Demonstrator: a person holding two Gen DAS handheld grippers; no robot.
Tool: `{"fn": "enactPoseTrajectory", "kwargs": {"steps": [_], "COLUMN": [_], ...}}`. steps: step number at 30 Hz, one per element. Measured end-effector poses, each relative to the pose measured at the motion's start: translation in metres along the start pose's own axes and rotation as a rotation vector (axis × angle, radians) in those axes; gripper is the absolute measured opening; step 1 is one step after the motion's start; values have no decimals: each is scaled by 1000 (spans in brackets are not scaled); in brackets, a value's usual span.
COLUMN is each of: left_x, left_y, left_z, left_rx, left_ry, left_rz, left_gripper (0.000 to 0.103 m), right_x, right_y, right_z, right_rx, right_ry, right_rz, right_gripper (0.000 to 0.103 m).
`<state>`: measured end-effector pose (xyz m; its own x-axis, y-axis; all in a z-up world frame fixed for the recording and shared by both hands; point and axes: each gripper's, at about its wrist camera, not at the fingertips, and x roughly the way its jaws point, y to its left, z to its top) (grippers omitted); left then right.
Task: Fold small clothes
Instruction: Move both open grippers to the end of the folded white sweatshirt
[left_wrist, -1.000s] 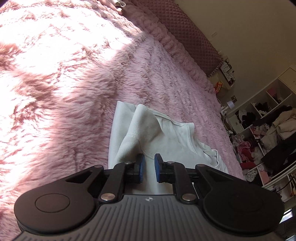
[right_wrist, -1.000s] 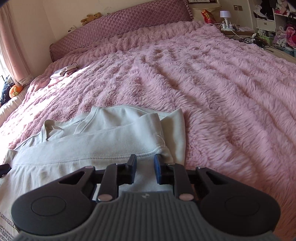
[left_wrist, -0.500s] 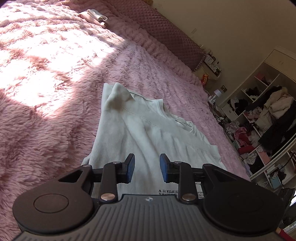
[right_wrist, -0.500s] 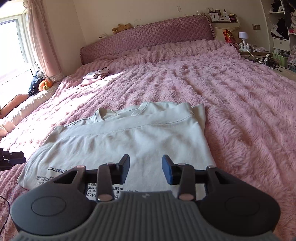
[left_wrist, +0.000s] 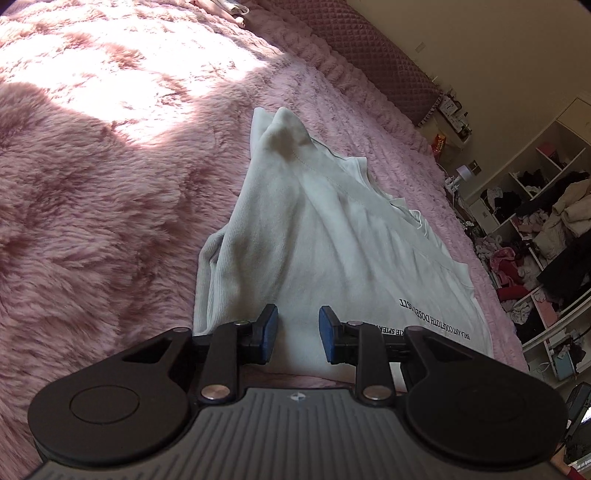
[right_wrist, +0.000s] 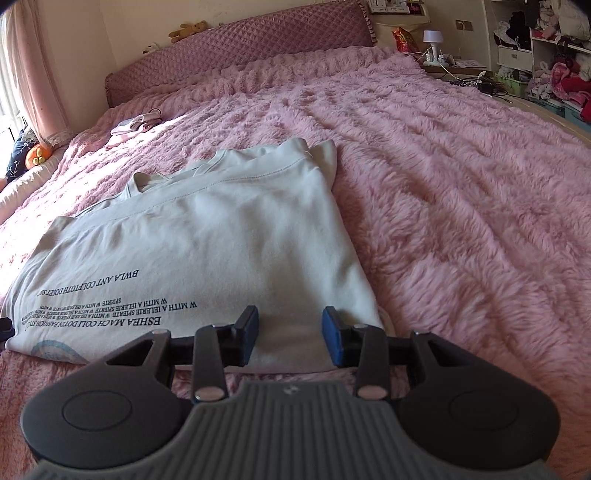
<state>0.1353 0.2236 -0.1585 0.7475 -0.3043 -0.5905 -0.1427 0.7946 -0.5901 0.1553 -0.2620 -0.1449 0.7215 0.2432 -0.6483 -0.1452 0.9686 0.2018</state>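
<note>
A pale white T-shirt (right_wrist: 221, 240) with dark printed lettering lies folded over on the pink fluffy bedspread (right_wrist: 461, 192). It also shows in the left wrist view (left_wrist: 332, 243), with its folded top end bunched up. My left gripper (left_wrist: 298, 334) is open and empty just above the shirt's near left edge. My right gripper (right_wrist: 290, 338) is open and empty above the shirt's near right corner. Neither holds any cloth.
A quilted purple headboard (right_wrist: 240, 51) stands at the far end of the bed. A small pink bundle (right_wrist: 133, 125) lies near it. Shelves full of clothes (left_wrist: 535, 236) stand to the right. A bedside table (right_wrist: 450, 62) holds a lamp.
Both grippers have let go of the shirt's folded edge, opened and drawn back to the near edge. The shirt now lies flat with its lettering showing.
</note>
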Motion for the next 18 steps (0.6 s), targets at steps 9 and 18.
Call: {"fn": "enactPoseTrajectory", "kwargs": {"steps": [9,18], "left_x": [-10,-34], "left_y": [-11,17], "left_z": [3,31], "left_rx": [61,-6], "left_ry": [10,-48], "left_rz": [-3,-15], "left_gripper": [41,50], "right_x": [-30,-26], "right_y": [101,236], "right_z": [1,-38], "right_rx": [-213,-536], "right_ry": [-43,-69], "right_rz": [90,249], "right_gripper": [56,60]}}
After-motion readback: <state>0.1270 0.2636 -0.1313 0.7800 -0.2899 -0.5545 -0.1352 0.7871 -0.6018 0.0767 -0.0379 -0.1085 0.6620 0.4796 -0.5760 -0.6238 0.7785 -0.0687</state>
